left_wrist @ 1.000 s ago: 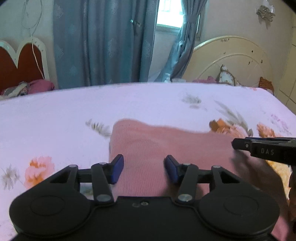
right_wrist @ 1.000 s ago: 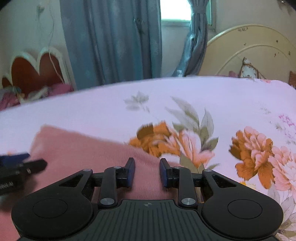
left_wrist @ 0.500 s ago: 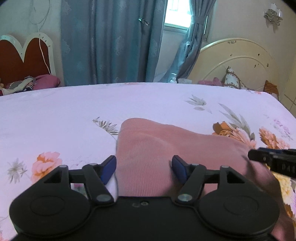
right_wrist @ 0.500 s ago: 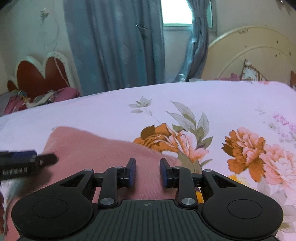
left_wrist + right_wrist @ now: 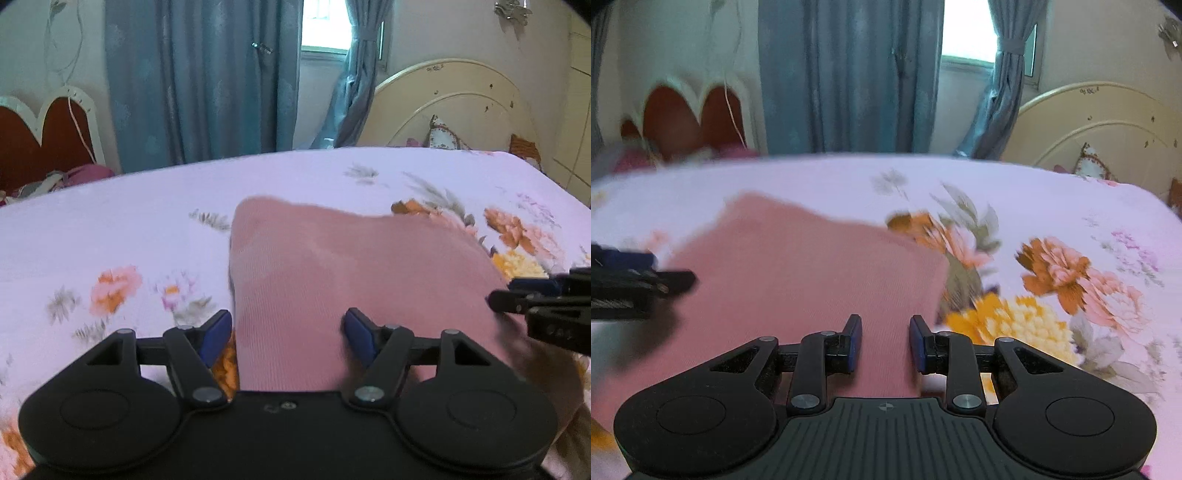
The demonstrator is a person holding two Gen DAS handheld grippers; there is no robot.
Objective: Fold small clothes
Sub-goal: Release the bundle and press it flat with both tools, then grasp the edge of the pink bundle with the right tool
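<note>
Pink garment on the bed, both grippers over its near edge.

We hold the left gripper (image 5: 288, 330) with fingers opening, cloth between but unpressed, apparently releasing. The right gripper (image 5: 885, 343) fingers stand narrowly apart, gripping nothing. The pink ribbed garment (image 5: 362, 266) lies flat, smooth, already folded, on the floral bedsheet (image 5: 110, 229).

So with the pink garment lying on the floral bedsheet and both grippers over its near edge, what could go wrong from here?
1. The left gripper is opening, its pads clear of the pink garment, so the fold may spring loose.
2. The right gripper stands narrowly open over cloth and could pinch the bedsheet along with it.
3. The grippers are close together and could collide.
</note>
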